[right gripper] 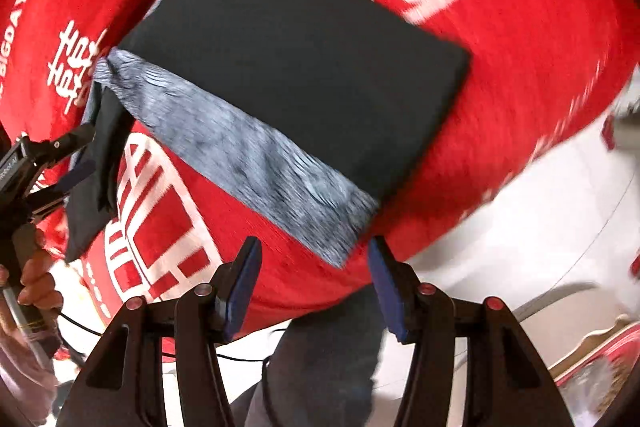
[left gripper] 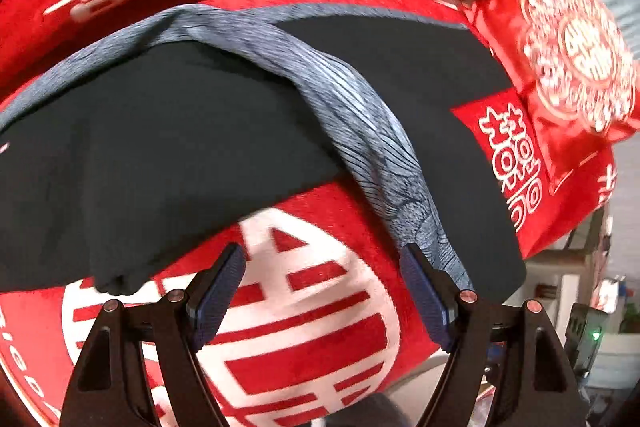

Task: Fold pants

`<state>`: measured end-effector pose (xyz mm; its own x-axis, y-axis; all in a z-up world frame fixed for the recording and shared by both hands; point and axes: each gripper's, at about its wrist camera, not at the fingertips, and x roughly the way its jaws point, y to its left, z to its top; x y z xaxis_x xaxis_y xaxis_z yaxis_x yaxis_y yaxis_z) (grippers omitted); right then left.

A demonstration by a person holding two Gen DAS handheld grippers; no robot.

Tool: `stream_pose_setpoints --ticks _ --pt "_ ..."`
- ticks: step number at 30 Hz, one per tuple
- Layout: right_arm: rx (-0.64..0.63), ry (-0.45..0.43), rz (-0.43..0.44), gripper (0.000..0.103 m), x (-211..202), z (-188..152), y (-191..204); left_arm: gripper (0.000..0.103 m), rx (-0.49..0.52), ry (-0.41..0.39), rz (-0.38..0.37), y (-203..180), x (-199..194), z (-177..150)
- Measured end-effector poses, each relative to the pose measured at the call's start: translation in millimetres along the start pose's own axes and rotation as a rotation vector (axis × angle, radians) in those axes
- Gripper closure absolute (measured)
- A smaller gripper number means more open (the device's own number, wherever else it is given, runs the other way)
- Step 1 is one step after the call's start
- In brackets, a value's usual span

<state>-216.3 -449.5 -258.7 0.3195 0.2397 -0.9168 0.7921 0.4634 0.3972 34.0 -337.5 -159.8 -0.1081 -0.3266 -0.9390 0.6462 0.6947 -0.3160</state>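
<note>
- Left gripper spread, nothing between its pads; right gripper likewise parted and empty.
- Dark pants with grey ribbed waistband lie on the red printed blanket, partly folded.
- One leg end looks rumpled; further folding likely remains.

Matte black two-finger grippers: ribbed navy-blue pads, silver-capped pivot pins; person's pale lilac sleeve.

Matt dark cloth pants — ribbed grey waistband — on plush red blanket.
</note>
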Motion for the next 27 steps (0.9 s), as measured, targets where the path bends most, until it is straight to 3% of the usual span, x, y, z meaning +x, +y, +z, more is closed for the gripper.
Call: stream_pose_setpoints --ticks 3,7,9,12,16,17,18,19,20,22,27 --pt "0.038 0.015 0.049 0.044 8.6 -0.6 -13.1 0.023 0.023 0.029 -0.017 -6.4 12.6 0.0" --pt "0.072 0.007 0.239 0.044 10.4 8.9 -29.2 0.023 0.008 0.047 -0.049 -16.1 30.4 -0.5" --pt "0.094 0.045 0.314 0.042 18.4 16.1 -36.0 0.023 -0.033 0.074 -0.087 -19.1 42.1 1.1" --pt "0.191 0.073 0.420 0.042 26.1 18.6 -53.6 0.022 -0.034 0.056 -0.079 -28.1 46.0 2.6" --pt "0.279 0.119 0.491 0.046 31.1 21.6 -68.0 0.024 -0.053 0.065 -0.060 -29.7 47.2 4.0" --pt "0.288 0.134 0.514 0.067 31.4 23.2 -69.2 0.027 -0.060 0.071 -0.059 -30.7 47.3 4.9" --pt "0.300 0.134 0.555 0.088 29.0 23.8 -69.4 0.048 -0.062 0.075 -0.066 -31.4 46.4 5.6" --pt "0.301 0.128 0.567 0.088 22.0 27.9 -67.4 0.072 -0.060 0.088 -0.084 -33.8 47.8 7.2" --pt "0.285 0.121 0.583 0.088 15.5 32.4 -61.9 0.081 -0.058 0.114 -0.113 -36.3 50.6 8.8" --pt "0.245 0.105 0.619 0.088 -4.2 48.8 -53.5 0.084 -0.056 0.126 -0.121 -42.2 49.3 13.0" --pt "0.106 0.041 0.651 0.088 -56.8 106.2 -28.1 0.084 -0.033 0.045 -0.149 -61.9 15.0 43.6"
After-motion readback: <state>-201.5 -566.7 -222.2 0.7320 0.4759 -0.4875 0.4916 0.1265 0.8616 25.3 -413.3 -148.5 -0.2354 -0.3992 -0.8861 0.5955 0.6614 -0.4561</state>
